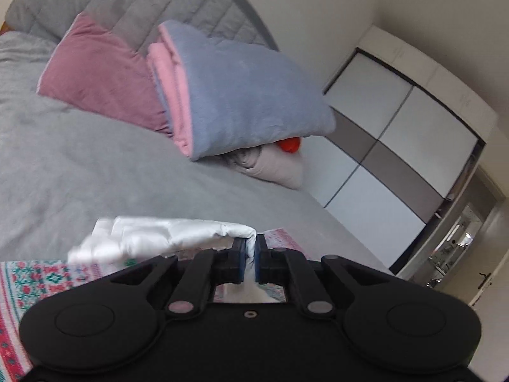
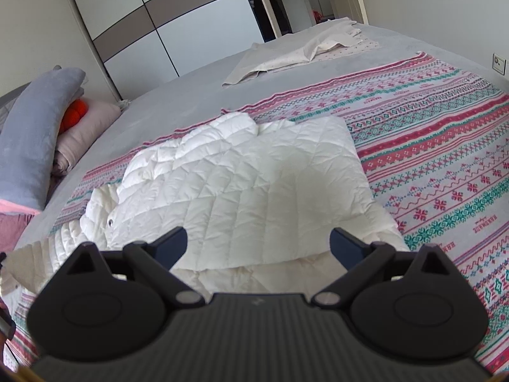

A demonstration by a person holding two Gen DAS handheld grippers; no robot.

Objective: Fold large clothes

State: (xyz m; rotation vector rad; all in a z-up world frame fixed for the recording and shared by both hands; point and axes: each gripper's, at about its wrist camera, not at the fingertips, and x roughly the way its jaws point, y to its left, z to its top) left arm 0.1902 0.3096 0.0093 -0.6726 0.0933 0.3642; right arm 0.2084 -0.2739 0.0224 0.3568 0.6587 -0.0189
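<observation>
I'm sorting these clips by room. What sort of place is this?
Most likely a home bedroom: a large bed with a padded headboard, stacked pillows, and a sliding-door wardrobe.

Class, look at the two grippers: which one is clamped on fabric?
The left gripper: its blue-padded jaws pinch the white quilted jacket. The right gripper hovers above that jacket, jaws wide apart.

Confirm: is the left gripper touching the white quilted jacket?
Touching. In the left wrist view, the left gripper is shut on a fold of the white quilted jacket.
</observation>
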